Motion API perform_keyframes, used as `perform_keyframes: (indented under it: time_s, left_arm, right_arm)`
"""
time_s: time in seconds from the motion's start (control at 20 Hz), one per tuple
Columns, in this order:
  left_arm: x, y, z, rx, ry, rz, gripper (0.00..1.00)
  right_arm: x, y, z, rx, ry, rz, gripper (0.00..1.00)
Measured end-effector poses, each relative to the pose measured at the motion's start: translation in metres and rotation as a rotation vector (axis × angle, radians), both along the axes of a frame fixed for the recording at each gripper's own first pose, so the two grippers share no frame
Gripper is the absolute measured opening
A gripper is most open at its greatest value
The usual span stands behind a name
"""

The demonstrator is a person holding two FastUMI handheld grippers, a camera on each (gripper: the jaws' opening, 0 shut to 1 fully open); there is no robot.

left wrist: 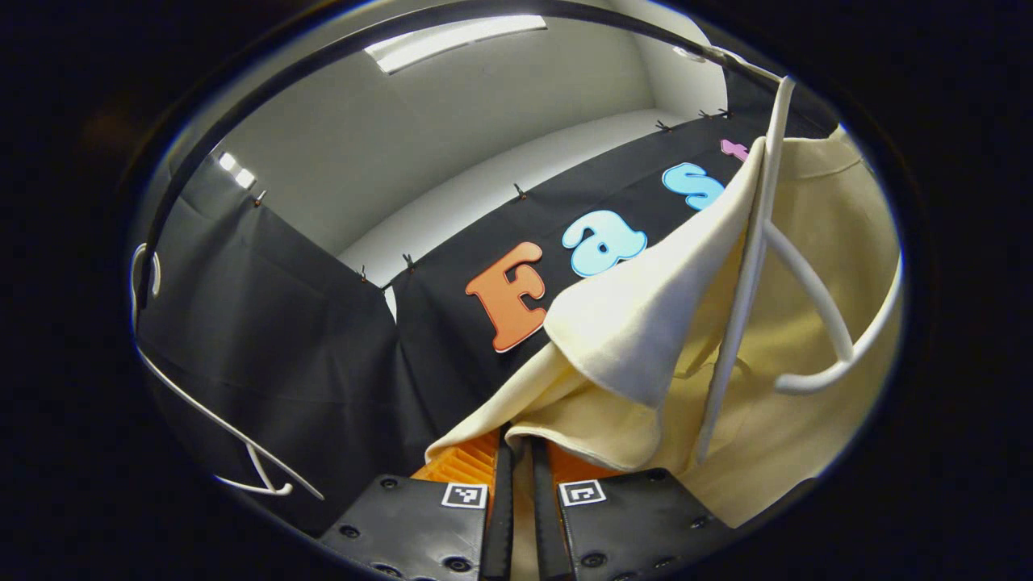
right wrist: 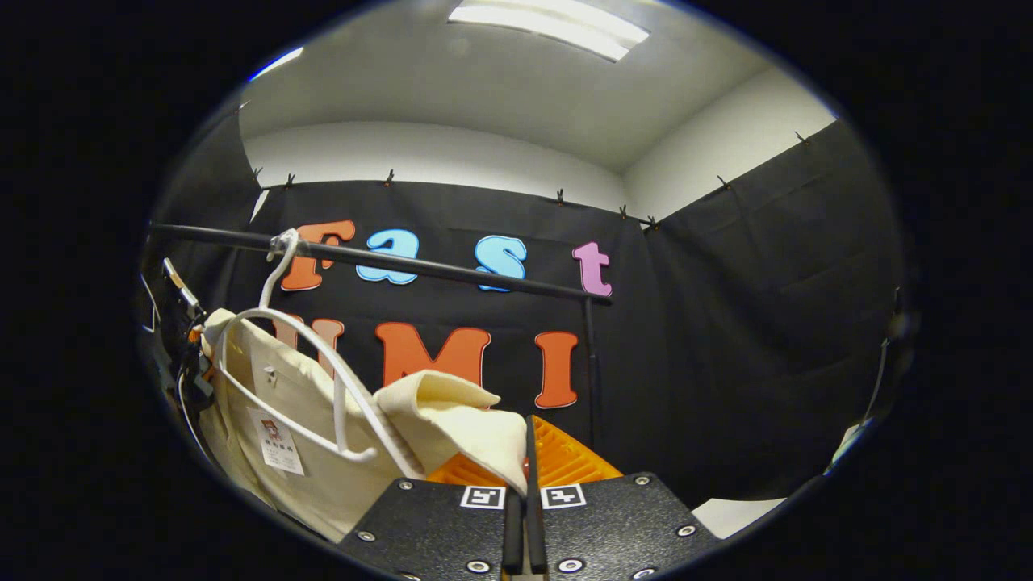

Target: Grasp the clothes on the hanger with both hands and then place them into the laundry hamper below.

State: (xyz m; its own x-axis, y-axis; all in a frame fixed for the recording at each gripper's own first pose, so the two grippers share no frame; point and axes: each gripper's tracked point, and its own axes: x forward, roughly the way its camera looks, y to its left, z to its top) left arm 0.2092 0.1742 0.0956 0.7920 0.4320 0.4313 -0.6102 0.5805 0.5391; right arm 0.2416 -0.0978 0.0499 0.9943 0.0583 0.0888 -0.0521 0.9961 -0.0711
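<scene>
A cream garment (left wrist: pixel 637 331) hangs on a white hanger (left wrist: pixel 750 266) at the right of the left gripper view. My left gripper (left wrist: pixel 520 445) is shut on a fold of it, with cloth showing between the fingers and draped over them. In the right gripper view the same garment (right wrist: pixel 266 387) hangs at the lower left on the white hanger (right wrist: pixel 323 355), whose hook sits over a black rail (right wrist: pixel 452 274). My right gripper (right wrist: pixel 529 440) is shut on the garment's near shoulder (right wrist: pixel 460 411), which lies bunched over its left finger. A paper tag (right wrist: pixel 274 440) is pinned inside the garment.
A second, bare white hanger (left wrist: pixel 202 411) hangs at the far left of the left gripper view. The rail's black upright post (right wrist: pixel 591 363) stands just behind my right gripper. Black cloth walls close in the booth on all sides.
</scene>
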Motion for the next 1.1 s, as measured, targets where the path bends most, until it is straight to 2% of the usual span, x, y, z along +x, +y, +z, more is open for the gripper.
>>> perform_keyframes:
  time_s: [0.15, 0.35, 0.6, 0.7, 0.8, 0.9, 1.1]
  left_arm:
    - [-0.005, 0.013, -0.015, -0.016, 0.016, 0.011, 0.19]
    - [-0.02, 0.037, -0.042, -0.085, 0.043, 0.029, 0.19]
    - [-0.055, 0.043, -0.048, -0.063, 0.031, 0.03, 0.19]
    - [-0.064, 0.039, -0.058, -0.066, 0.042, 0.016, 0.19]
    - [-0.07, 0.033, -0.063, -0.065, 0.057, 0.007, 0.18]
    - [-0.081, 0.03, -0.069, -0.073, 0.064, 0.001, 0.19]
    - [-0.112, 0.024, -0.077, -0.095, 0.069, -0.005, 0.19]
  right_arm:
    - [-0.004, 0.012, -0.024, -0.004, 0.038, 0.016, 0.02]
    - [-0.011, 0.03, -0.046, 0.008, 0.072, 0.038, 0.02]
    - [-0.03, 0.035, -0.055, 0.002, 0.059, 0.019, 0.02]
    - [-0.026, 0.026, -0.076, -0.006, 0.102, -0.006, 0.02]
    - [-0.022, 0.025, -0.098, 0.033, 0.153, -0.008, 0.02]
    - [-0.034, 0.027, -0.104, 0.041, 0.145, -0.007, 0.02]
    - [-0.073, 0.034, -0.095, -0.013, 0.119, -0.018, 0.02]
